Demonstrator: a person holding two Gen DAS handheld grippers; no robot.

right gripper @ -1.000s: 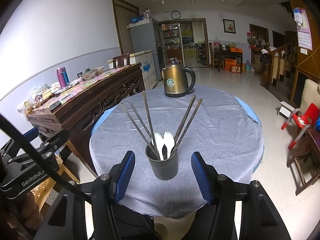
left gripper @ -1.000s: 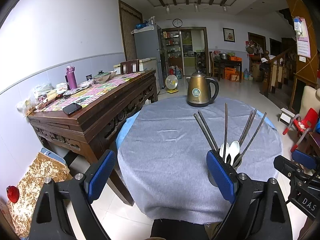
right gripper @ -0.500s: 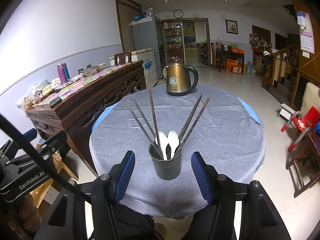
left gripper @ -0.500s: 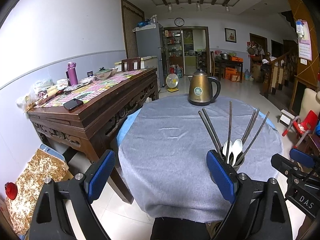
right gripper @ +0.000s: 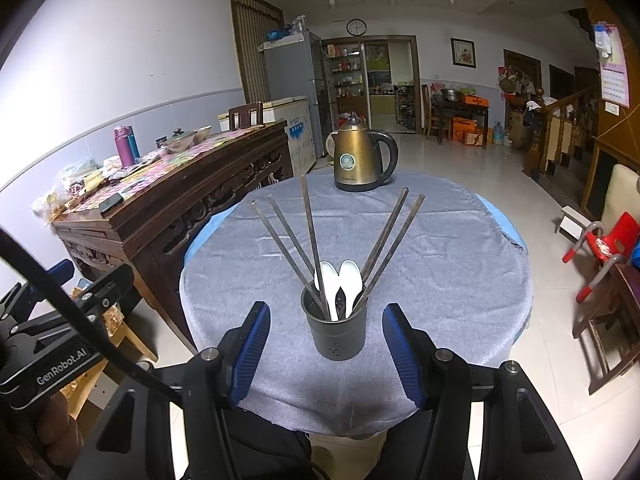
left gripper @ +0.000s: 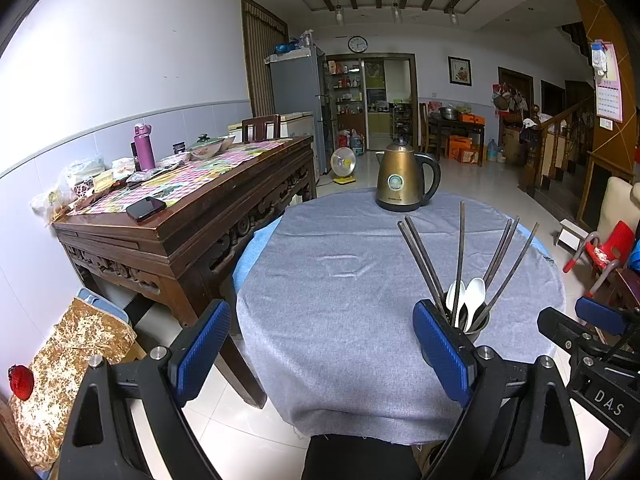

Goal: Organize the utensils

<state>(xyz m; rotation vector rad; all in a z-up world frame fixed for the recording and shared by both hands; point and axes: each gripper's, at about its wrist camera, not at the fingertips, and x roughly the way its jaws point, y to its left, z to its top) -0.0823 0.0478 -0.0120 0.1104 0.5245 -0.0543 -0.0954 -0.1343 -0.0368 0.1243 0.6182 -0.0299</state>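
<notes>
Right wrist view: utensil holder (right gripper: 339, 334) between right claw (right gripper: 326, 350) pads (untouched).

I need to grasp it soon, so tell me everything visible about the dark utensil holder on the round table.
The utensil holder is a dark, matte cylindrical cup, seemingly metal, with small holes low on its wall. It stands upright on the grey tablecloth near the table's front edge. Dark chopsticks fan out from it around two white spoons. Nothing grips it.

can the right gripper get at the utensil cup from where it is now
Probably yes. The right gripper is open, and the utensil cup stands straight ahead between its fingers, untouched, with only bare grey cloth around it. The splayed chopsticks lean above finger level.
</notes>
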